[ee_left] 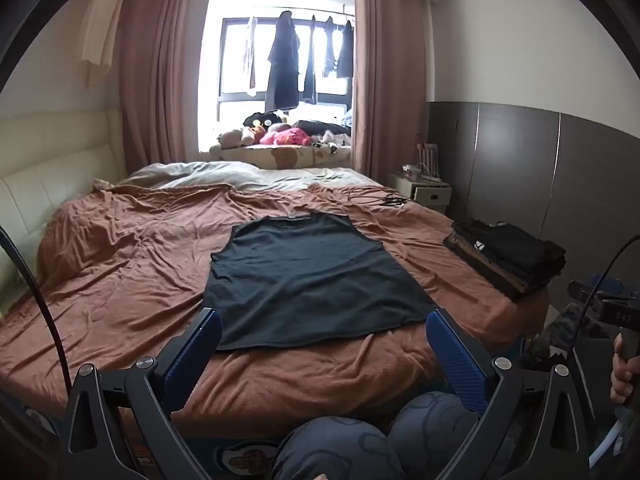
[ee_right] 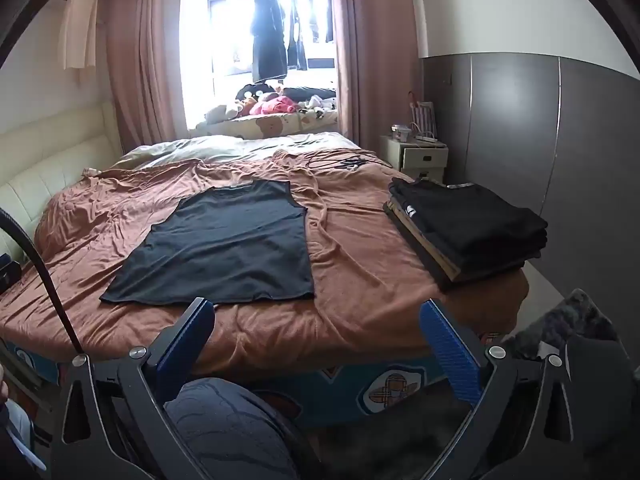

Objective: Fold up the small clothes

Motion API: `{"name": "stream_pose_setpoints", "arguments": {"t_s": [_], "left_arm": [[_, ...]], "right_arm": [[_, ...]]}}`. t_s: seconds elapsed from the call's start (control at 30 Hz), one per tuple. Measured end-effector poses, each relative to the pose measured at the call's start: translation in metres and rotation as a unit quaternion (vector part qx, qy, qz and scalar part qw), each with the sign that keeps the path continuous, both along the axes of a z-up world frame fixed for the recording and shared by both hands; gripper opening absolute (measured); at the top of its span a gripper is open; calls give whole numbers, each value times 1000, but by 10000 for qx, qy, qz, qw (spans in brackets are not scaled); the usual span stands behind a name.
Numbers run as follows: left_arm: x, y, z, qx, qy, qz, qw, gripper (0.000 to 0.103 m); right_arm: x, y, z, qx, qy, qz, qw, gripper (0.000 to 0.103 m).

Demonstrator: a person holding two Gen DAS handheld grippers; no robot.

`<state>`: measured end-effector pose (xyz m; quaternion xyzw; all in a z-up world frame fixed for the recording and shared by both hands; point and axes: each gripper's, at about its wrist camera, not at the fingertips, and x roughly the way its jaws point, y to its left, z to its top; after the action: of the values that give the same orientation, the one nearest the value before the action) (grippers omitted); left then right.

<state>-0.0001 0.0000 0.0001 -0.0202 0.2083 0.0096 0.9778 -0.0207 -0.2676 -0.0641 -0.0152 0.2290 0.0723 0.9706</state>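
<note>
Dark top (ee_left: 308,276) flat on bed, ahead of both grippers (ee_left: 320,344) (ee_right: 316,336); jaws wide, empty.

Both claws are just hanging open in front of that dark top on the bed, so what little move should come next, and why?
Probably bring both claws forward and down to the near hem of the dark sleeveless top. It lies spread flat and unfolded on the brown bedspread, while the left claw and right claw are open, empty and short of the cloth. Folded clothes already sit stacked at the right.
</note>
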Motion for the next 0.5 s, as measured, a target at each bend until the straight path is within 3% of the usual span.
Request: {"name": "stream_pose_setpoints", "arguments": {"t_s": [0.17, 0.27, 0.5], "left_arm": [[-4, 4, 1, -106, -63, -36, 9999, 103], [11, 3, 5, -82, 99, -34, 9999, 103], [4, 2, 3, -102, -48, -51, 9999, 103]], "right_arm": [[2, 0, 0, -38, 4, -5, 10000, 103], [4, 5, 3, -75, 44, -40, 10000, 103], [3, 2, 0, -44, -37, -16, 10000, 103]]}}
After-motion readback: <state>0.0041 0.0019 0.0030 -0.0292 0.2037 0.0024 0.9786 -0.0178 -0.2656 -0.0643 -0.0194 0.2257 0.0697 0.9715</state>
